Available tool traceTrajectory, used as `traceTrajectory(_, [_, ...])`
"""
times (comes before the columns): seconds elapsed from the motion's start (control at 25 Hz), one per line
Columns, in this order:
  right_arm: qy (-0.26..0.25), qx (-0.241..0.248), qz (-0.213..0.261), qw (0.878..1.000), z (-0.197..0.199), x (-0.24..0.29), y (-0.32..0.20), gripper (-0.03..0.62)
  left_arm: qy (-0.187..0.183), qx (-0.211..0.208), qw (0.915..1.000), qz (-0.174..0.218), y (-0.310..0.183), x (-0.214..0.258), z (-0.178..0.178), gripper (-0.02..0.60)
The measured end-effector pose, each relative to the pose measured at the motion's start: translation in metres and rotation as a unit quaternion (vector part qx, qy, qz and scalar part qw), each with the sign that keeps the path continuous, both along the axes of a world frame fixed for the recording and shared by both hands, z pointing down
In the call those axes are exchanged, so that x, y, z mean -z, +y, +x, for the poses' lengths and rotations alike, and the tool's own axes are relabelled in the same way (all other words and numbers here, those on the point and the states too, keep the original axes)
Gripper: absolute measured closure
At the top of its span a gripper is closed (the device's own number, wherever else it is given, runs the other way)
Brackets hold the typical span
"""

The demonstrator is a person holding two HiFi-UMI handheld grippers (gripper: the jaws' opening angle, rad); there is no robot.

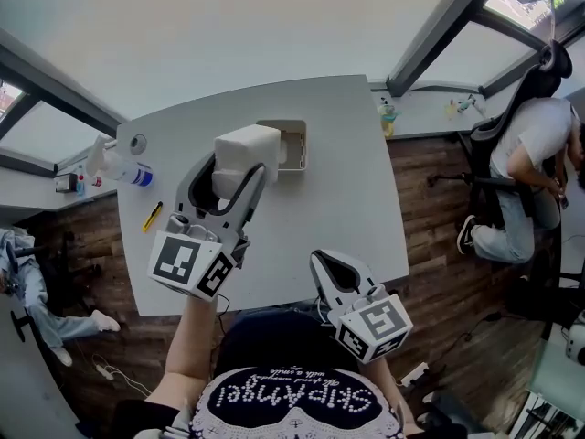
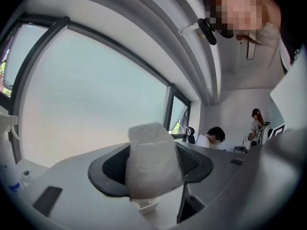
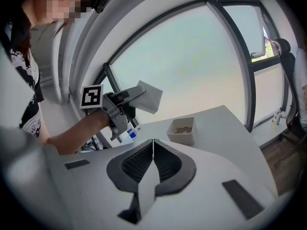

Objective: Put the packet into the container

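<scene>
While near container [image 1: 301, 144], L claw [image 1: 236, 176] tight on packet [image 1: 247, 148]; R claw [image 1: 322, 262] closed.

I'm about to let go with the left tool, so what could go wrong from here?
1. The packet, clamped in the left tool, looks nearly as wide as the container and seems not squarely over it; dropped now, it may catch the rim or land on the table.
2. Nothing steadies the container: the right tool is shut and far back, so a bump could shove it.
</scene>
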State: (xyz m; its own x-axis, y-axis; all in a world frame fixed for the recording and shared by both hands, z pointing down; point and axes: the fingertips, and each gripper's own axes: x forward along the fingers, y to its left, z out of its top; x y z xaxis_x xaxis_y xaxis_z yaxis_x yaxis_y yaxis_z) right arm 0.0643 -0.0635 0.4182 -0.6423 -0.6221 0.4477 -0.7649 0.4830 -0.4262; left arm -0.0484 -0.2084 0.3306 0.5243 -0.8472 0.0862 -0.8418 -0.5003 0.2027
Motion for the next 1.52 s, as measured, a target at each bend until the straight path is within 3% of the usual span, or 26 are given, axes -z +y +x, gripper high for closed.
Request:
traceTrajectory(0.24, [-0.002, -0.002, -0.009, 1.000, 0.000, -0.003, 0.000, 0.579, -0.014, -0.005, 0.9999, -0.004, -0.025, -0.010, 0.004, 0.304])
traceTrajectory(0.52, [0.002, -0.011, -0.017, 1.000, 0.000, -0.010, 0.000, 0.579, 0.004, -0.004, 0.9997, -0.026, -0.050, -0.028, 0.007, 0.304])
traceTrajectory(1.52, [0.017, -0.019, -0.044, 0.999, -0.001, -0.023, -0.002, 0.579, 0.004, -0.002, 0.9972, -0.075, -0.075, -0.075, 0.005, 0.304])
